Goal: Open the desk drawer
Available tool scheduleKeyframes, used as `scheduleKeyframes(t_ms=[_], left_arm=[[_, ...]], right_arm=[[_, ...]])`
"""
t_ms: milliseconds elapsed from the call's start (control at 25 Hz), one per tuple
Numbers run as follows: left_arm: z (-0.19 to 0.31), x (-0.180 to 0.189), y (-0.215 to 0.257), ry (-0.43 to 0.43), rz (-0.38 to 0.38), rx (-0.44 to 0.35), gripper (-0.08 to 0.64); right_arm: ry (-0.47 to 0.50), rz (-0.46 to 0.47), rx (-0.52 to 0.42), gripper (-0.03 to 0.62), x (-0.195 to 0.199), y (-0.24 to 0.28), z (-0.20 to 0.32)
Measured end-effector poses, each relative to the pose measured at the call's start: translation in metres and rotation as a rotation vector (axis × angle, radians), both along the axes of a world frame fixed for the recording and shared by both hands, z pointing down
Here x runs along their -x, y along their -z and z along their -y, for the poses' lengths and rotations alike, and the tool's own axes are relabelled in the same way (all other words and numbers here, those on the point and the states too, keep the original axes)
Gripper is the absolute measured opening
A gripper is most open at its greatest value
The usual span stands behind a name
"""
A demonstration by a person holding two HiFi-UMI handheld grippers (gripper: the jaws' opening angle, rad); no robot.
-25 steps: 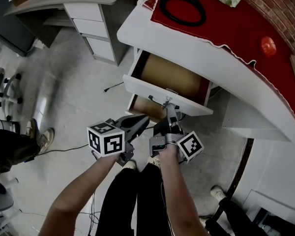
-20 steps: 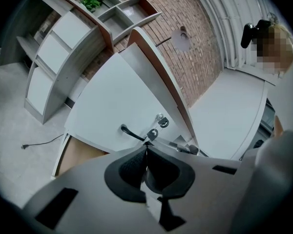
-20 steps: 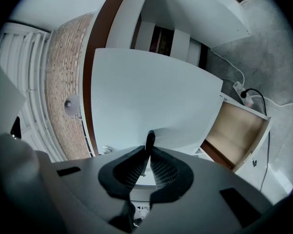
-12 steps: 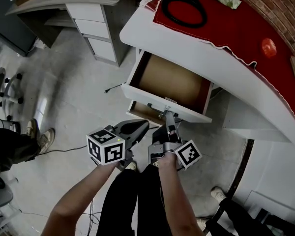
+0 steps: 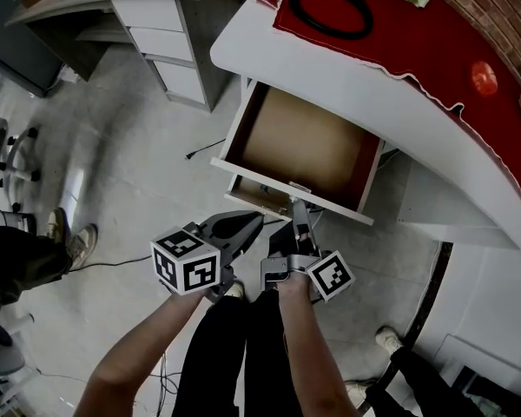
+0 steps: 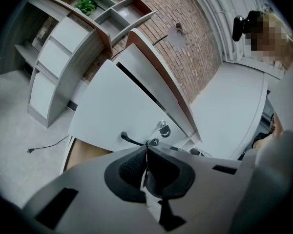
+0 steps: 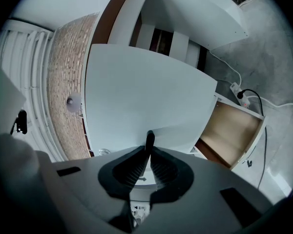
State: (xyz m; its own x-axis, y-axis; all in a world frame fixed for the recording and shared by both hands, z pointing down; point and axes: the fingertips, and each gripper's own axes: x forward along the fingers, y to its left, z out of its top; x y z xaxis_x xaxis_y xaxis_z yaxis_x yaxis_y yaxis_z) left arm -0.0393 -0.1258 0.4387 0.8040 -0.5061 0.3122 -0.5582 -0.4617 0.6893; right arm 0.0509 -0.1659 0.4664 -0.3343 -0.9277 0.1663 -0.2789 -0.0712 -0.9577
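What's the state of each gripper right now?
Left gripper: shut, holding nothing.
Right gripper: shut on the drawer handle.

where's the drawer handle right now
The drawer handle sits mid-frame in the head view, on the white front of the open drawer, pinched by the right gripper.

No text or number can be read.
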Motion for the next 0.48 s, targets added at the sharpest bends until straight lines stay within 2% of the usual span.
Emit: scheduleKeyframes(t_ms=[480], left_arm=[[-0.006, -0.004, -0.019, -0.009, 0.019, 0.006, 0.014]], right_arm=[[0.020, -0.067, 0.018, 0.046, 0.001, -0.036, -0.010]])
